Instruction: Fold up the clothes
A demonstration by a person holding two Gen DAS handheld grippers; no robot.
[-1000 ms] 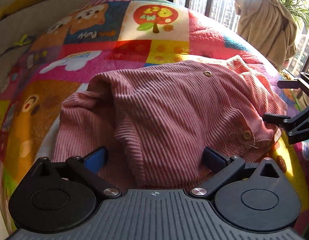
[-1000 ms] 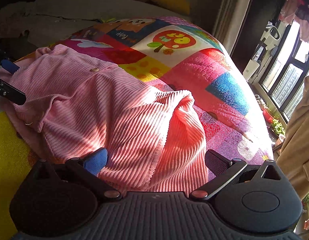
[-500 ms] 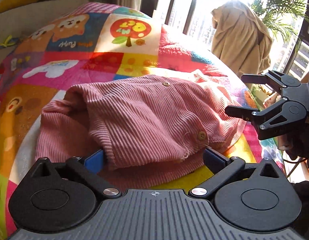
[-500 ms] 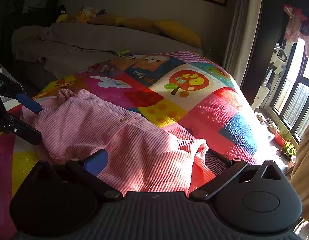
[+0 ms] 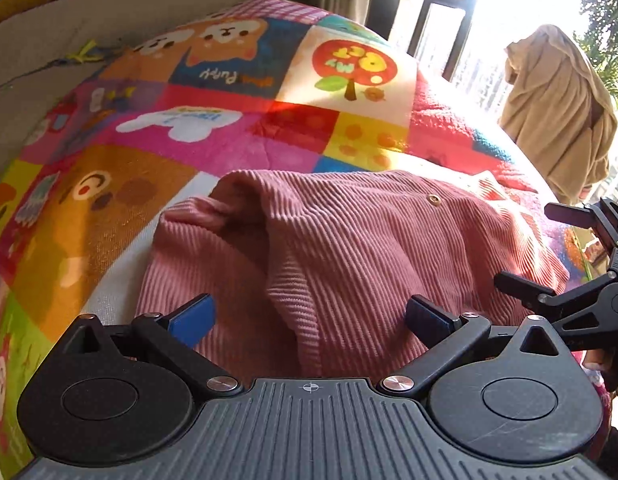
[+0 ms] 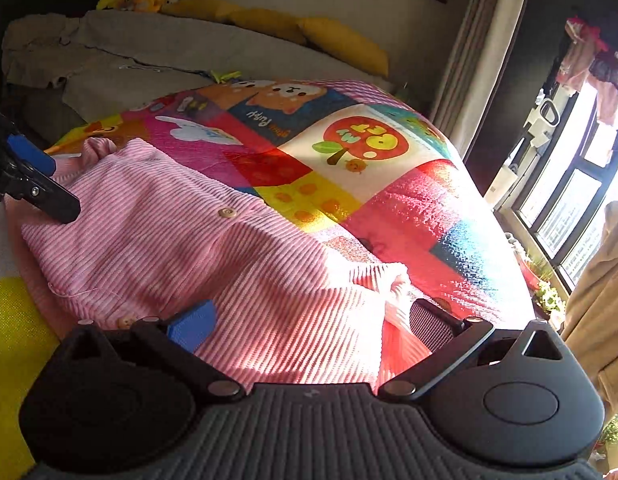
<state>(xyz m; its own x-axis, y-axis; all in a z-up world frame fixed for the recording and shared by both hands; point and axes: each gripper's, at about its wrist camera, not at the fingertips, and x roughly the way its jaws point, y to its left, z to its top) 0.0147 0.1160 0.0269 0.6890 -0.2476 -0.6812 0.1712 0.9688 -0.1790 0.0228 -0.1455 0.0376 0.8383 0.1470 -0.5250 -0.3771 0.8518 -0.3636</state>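
A pink corduroy cardigan (image 5: 349, 248) is seen lying on a bed covered by a patchwork cartoon blanket (image 5: 229, 120), partly folded, with one layer doubled over another and a bunched sleeve or cuff at its far left corner. Small round buttons (image 6: 227, 213) are noted along the placket. The left gripper (image 5: 309, 316) is held low over the near edge of the garment, its jaws spread wide, nothing pinched between them. The right gripper (image 6: 309, 320) is likewise held over the other end of the cardigan, jaws spread, with cloth lying beneath but not clamped. The cloth is judged soft, light and limp: it is expected to drape and sag wherever it is unsupported, and the ribbed pile should give fair friction against the pads. A hold is best taken at a doubled edge or hem corner, where the layers are thick enough to be pinched together; the buttons are best avoided, being hard and liable to slip. A risk is judged that only the top layer gets caught and the fold opens. A beige garment (image 5: 561, 112) is noted hanging by the window, not involved.
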